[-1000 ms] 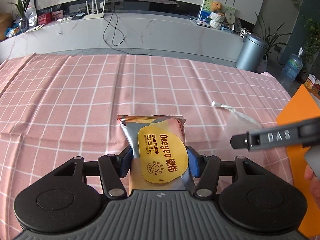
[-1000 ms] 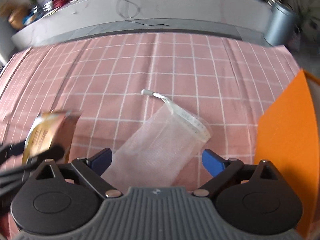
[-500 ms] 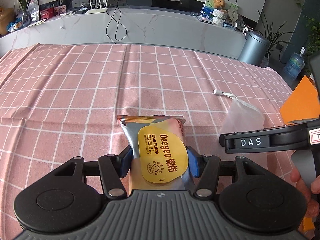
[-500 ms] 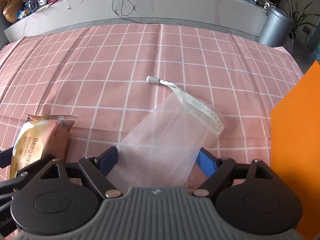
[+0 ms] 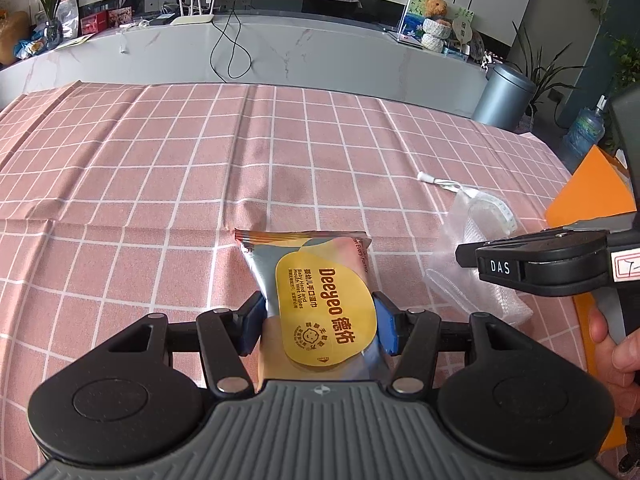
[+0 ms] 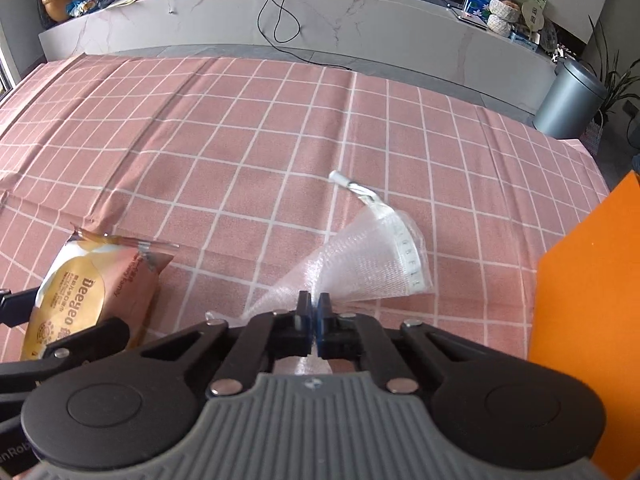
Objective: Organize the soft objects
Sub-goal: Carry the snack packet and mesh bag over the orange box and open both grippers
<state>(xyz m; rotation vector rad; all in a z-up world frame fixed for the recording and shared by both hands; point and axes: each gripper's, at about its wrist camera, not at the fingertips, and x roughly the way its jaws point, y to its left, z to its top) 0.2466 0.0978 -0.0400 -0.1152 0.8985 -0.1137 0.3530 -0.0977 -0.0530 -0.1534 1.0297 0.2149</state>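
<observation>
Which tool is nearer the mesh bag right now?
Right. The right tool is shut on the mesh bag, pinching its near end. The left tool is beside it, clamped on the wipes pack, clear of the bag.

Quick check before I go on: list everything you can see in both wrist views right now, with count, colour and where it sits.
wet wipes pack: one, yellow, silver and pink, between the left fingers, over the cloth.
mesh bag: one, clear white with a drawstring, bunched at its near end, on the cloth to the right of the pack.
tablecloth: one, pink with white grid, covers the table.
orange box: one, orange, right edge.
bin: one, grey, on the floor beyond the table.
water bottle: one, blue, far right floor.
left gripper: black, blue pads pressed on the pack.
right gripper: black, has just been closing, now shut on the mesh bag.
hand: one, holding the right gripper's handle.
</observation>
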